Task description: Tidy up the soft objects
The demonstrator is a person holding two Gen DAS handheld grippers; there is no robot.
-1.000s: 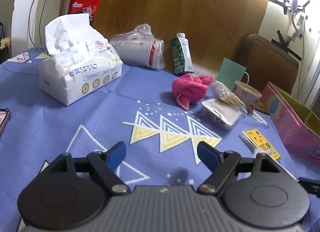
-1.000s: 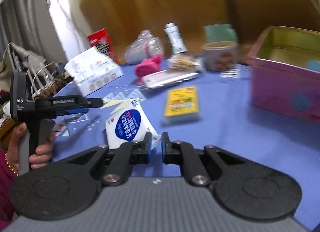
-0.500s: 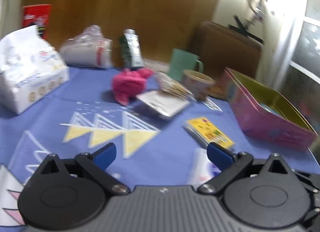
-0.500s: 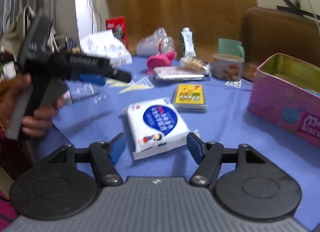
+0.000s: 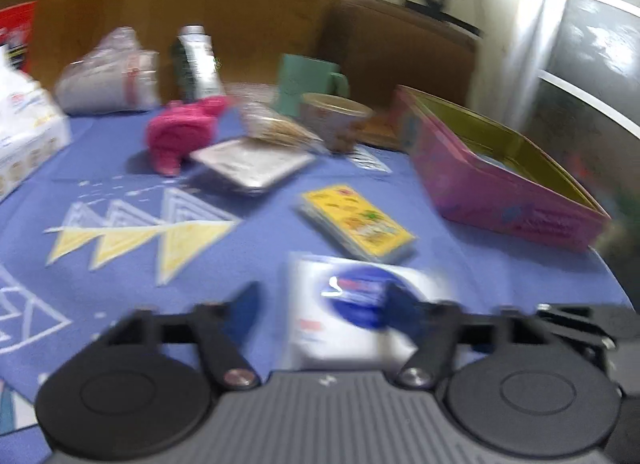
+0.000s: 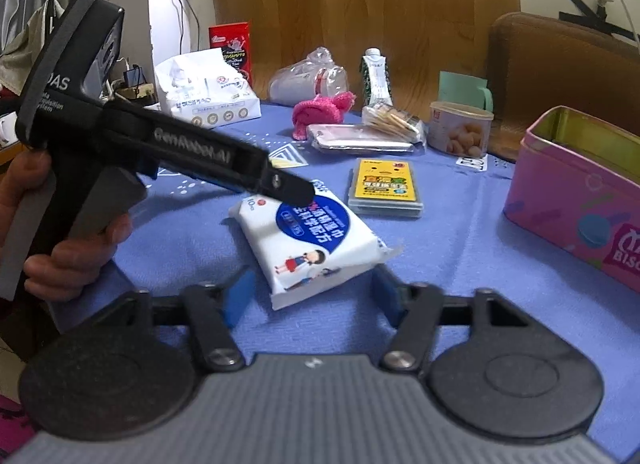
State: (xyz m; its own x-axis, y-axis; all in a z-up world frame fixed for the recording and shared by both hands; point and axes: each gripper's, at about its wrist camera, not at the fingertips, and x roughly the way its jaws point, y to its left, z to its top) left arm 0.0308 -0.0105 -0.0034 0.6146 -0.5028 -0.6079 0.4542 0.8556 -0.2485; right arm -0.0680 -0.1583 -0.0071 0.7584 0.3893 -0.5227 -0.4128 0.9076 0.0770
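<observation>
My right hand-held gripper (image 6: 312, 296) is spread wide, blue pads either side of the near end of the white wet-wipe pack (image 6: 310, 238), not visibly touching it. My left hand-held gripper (image 5: 322, 310) is also spread open, poised above the same pack (image 5: 356, 312); in the right wrist view its fingertips (image 6: 294, 188) sit over the pack's far-left corner, contact uncertain. The wet-wipe pack lies flat on the blue worktop (image 6: 460, 240) and serves as landmark. Just beyond it: yellow card pack (image 6: 385, 187). Further beyond: silver flat packet (image 6: 356, 138), with the pink knitted cloth (image 6: 320, 112) at its left end and a bag of cotton swabs (image 6: 394, 120) at its right. Right of the wet-wipe pack, well apart: open pink tin (image 6: 576, 200). Beyond-right: snack cup (image 6: 460, 132), teal mug (image 6: 464, 88) behind it. Far beyond-left: large tissue pack (image 6: 206, 92). The left wrist view is motion-blurred.
</observation>
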